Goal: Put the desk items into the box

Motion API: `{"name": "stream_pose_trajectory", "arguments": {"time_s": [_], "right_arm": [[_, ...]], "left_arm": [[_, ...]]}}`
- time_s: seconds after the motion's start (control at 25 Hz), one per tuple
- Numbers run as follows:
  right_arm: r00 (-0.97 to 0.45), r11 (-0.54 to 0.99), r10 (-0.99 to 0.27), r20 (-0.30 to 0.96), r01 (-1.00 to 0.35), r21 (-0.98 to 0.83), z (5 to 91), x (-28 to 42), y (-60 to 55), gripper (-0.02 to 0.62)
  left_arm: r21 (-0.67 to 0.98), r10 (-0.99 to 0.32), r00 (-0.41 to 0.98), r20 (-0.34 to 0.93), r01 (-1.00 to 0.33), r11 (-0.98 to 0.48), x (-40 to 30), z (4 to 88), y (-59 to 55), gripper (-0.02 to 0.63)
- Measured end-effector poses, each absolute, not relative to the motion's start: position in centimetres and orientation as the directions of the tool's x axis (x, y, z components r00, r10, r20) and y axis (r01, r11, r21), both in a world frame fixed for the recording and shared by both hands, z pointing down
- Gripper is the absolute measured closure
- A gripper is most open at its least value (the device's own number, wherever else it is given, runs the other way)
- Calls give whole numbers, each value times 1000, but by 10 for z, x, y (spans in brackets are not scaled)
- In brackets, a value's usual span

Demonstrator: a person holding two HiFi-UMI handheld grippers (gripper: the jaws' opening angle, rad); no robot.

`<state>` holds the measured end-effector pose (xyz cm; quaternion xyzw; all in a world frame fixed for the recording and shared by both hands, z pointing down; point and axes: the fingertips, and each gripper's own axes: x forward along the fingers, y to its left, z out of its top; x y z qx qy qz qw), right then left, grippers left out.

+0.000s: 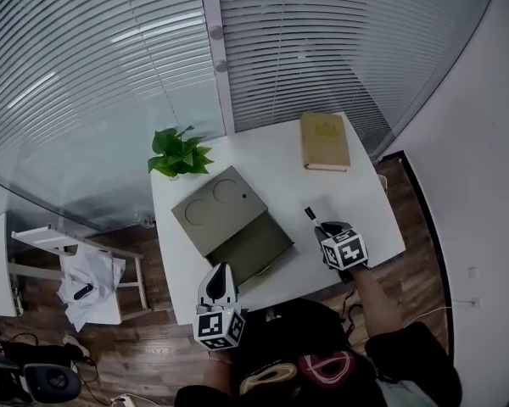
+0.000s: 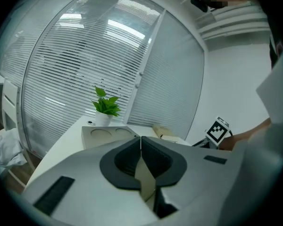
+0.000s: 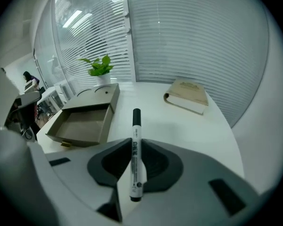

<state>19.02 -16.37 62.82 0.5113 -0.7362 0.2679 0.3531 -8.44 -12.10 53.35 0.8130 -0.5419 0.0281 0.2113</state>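
My right gripper (image 3: 135,141) pinches the marker (image 3: 136,159), whose long axis runs along the jaws, cap forward. The open box (image 3: 80,121) lies on the desk (image 3: 179,126) to the marker's left, so I judge a leftward swing comes next. The left gripper (image 2: 141,142) hovers just beside the box, jaws pressed together, empty. The book (image 1: 325,141) lies well apart.

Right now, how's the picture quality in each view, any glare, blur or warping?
Head view: sharp but fisheye, bowing the blinds and the table edges. Left gripper view: ceiling-light glare streaks the blinds, and the corners go dark. Right gripper view: evenly lit, the marker crisp with readable print, and light reflections up top.
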Motion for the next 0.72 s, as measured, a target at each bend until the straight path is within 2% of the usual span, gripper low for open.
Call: {"name": "stream_pose_trajectory", "arguments": {"time_s": [0.24, 0.72], "right_arm": [[-311, 492, -524, 793, -870, -16, 621, 142, -157, 525], [-385, 720, -451, 805, -690, 73, 605, 74, -151, 525]], "left_arm": [[316, -873, 409, 265, -892, -322, -93, 530, -118, 584], [284, -892, 364, 269, -915, -288, -103, 530, -115, 584]]}}
